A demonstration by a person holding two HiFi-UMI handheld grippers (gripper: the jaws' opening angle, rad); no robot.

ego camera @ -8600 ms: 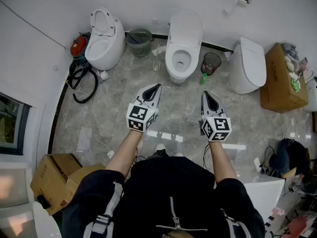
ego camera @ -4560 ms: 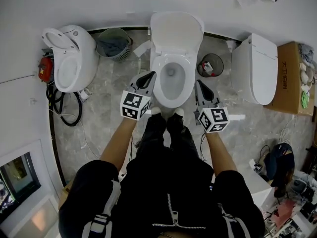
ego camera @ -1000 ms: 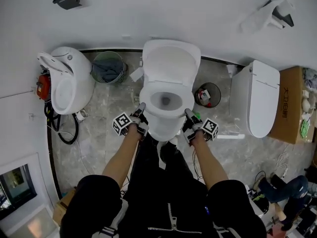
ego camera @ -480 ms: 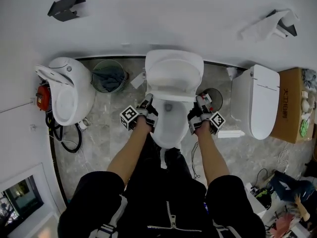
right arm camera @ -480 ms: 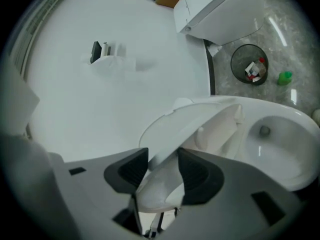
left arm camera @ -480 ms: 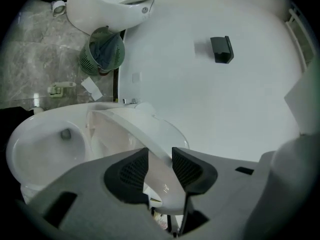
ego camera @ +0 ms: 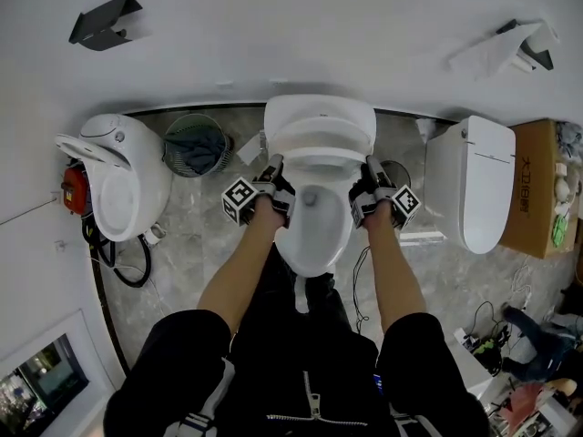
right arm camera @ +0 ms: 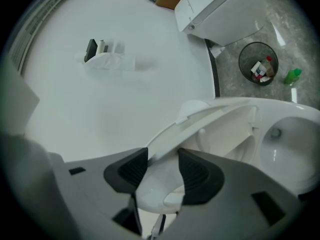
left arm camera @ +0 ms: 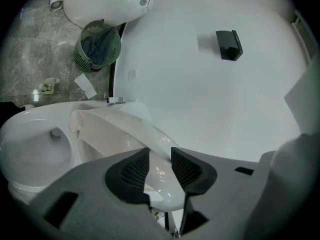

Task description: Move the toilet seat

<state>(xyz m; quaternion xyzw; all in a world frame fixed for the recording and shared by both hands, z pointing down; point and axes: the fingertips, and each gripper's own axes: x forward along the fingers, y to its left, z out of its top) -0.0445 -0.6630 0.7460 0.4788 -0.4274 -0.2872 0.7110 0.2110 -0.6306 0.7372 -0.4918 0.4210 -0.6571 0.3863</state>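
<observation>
A plain white wall (ego camera: pixel 291 35) fills the top of the head view, carrying a black bracket (ego camera: pixel 100 21) at the upper left and a white paper holder (ego camera: pixel 512 45) at the upper right, and meets a floor (ego camera: pixel 200 244) of grey veined marble. On that floor stand a second white toilet (ego camera: pixel 114 185) at the left, a green mesh bin (ego camera: pixel 196 144) just beside it, and a red object (ego camera: pixel 73 188) above a coiled black hose (ego camera: pixel 114 255). At the right are a closed white toilet (ego camera: pixel 474 180), a cardboard box (ego camera: pixel 542 185), a black wire bin (right arm camera: pixel 259 64) with a green bottle (right arm camera: pixel 292 75) near it, and loose cables (ego camera: pixel 483 328), all in soft, even light.
</observation>
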